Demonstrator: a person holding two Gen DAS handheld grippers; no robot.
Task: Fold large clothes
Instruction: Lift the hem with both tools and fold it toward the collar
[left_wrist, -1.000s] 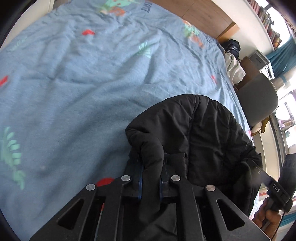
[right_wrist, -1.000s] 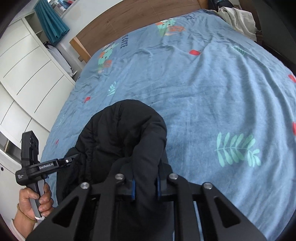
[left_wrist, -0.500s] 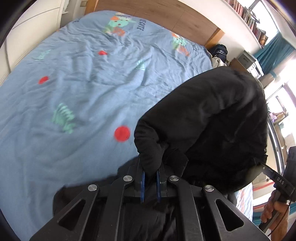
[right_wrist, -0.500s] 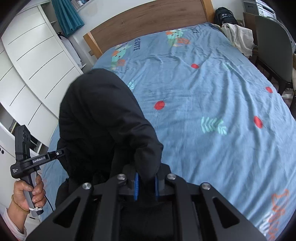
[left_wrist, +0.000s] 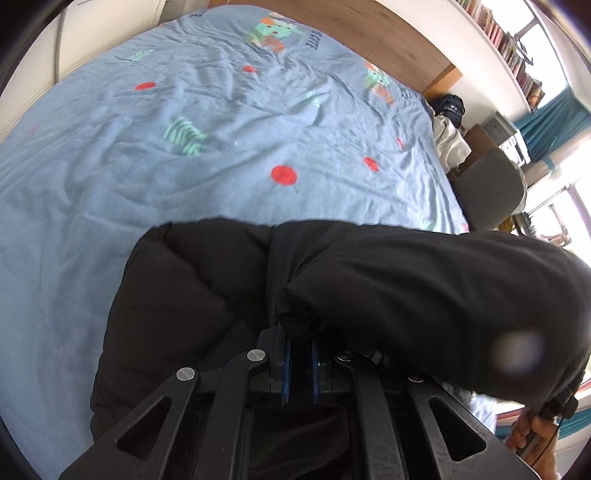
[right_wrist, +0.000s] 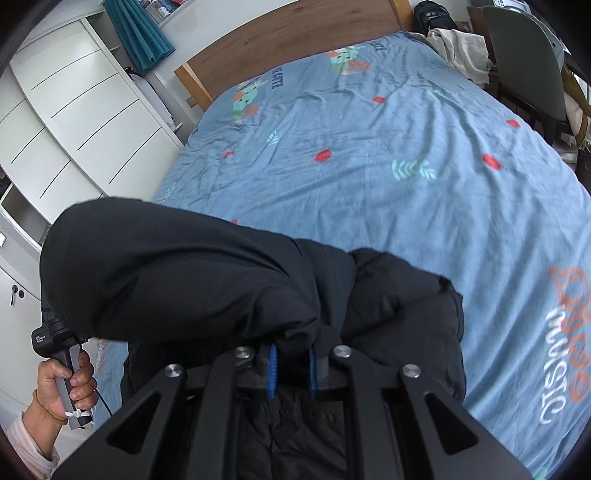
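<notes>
A large black padded jacket (left_wrist: 192, 295) lies at the near edge of the blue bed, also seen in the right wrist view (right_wrist: 399, 310). My left gripper (left_wrist: 300, 354) is shut on a fold of its black fabric, and a stretched band of the jacket (left_wrist: 424, 288) runs from it off to the right. My right gripper (right_wrist: 291, 365) is shut on the other end of that band (right_wrist: 166, 273), which runs off to the left. The lifted band hangs above the rest of the jacket. The left gripper's handle and hand (right_wrist: 62, 373) show at the lower left of the right wrist view.
The bed (right_wrist: 369, 177) has a blue printed cover and a wooden headboard (right_wrist: 295, 40). White wardrobes (right_wrist: 66, 122) stand on its left. A grey chair (right_wrist: 528, 62) and a pile of light clothes (right_wrist: 461, 48) stand on its right.
Both grippers have come down and moved apart. The jacket part that stood bunched high between them is now stretched out low over the rest of the jacket.
</notes>
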